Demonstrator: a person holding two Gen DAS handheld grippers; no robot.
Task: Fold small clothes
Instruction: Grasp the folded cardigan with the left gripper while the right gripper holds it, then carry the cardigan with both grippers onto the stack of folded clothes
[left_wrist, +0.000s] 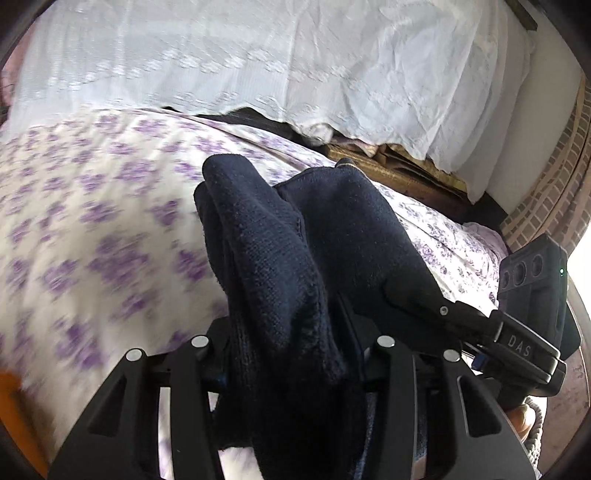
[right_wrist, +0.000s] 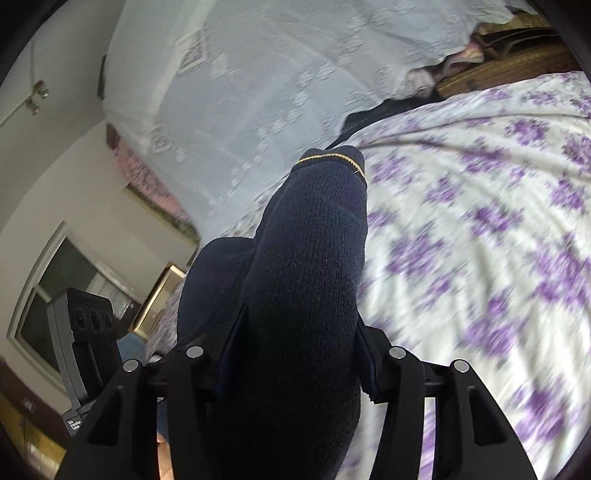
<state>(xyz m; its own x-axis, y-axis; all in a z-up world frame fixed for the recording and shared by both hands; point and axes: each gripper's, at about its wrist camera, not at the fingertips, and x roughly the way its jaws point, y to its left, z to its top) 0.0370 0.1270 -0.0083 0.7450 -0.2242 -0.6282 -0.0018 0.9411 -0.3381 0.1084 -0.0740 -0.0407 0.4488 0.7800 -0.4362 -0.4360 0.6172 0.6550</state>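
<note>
Left wrist view: we see the navy knit garment bunched at centre, clamped in our left tool. Our right tool grips its gold-trimmed end too. Under it lies the purple-flowered bed sheet, a white lace cloth at 12 o'clock.

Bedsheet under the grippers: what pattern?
White bedsheet with purple floral print, clearest in the right wrist view.

Navy knit garment, gold-trimmed; white bedsheet with purple flowers.
</note>
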